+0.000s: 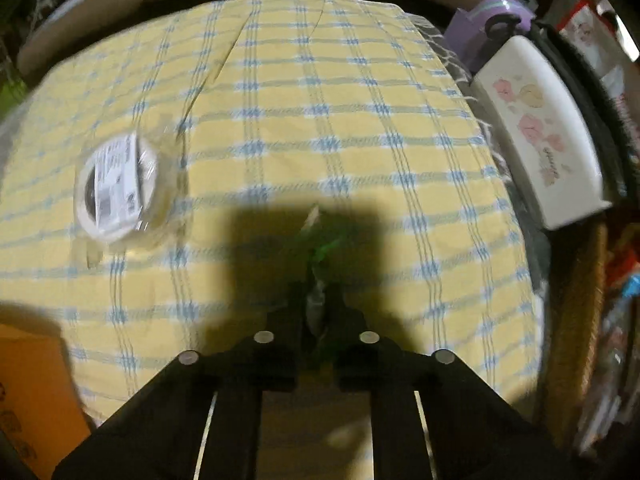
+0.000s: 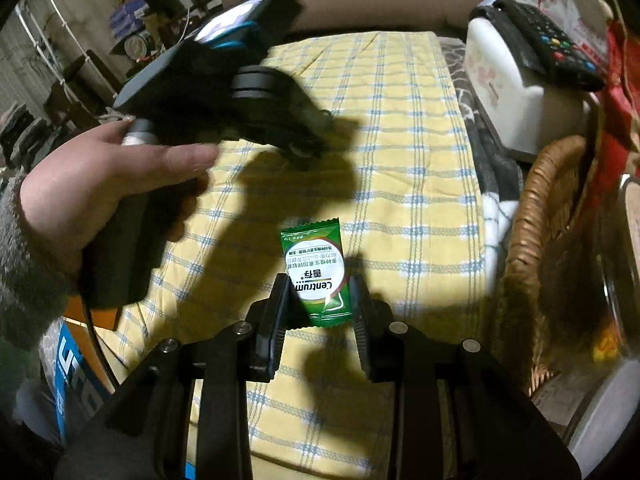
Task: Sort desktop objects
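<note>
The left gripper [image 1: 316,300] clamps a blurred green packet [image 1: 320,248] above the checked desk [image 1: 360,100]; the right gripper [image 2: 320,300], jaws apart, straddles a green Centrum sachet [image 2: 318,272] lying there.

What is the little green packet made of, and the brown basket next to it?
The green packet looks like thin, glossy plastic film: it shines, wrinkles, and has zigzag crimped ends. The brown basket looks like woven wicker or rattan, judging by the wrapped strands around its rim, with a slight sheen. The right gripper has its jaws open on either side of the packet.
</note>
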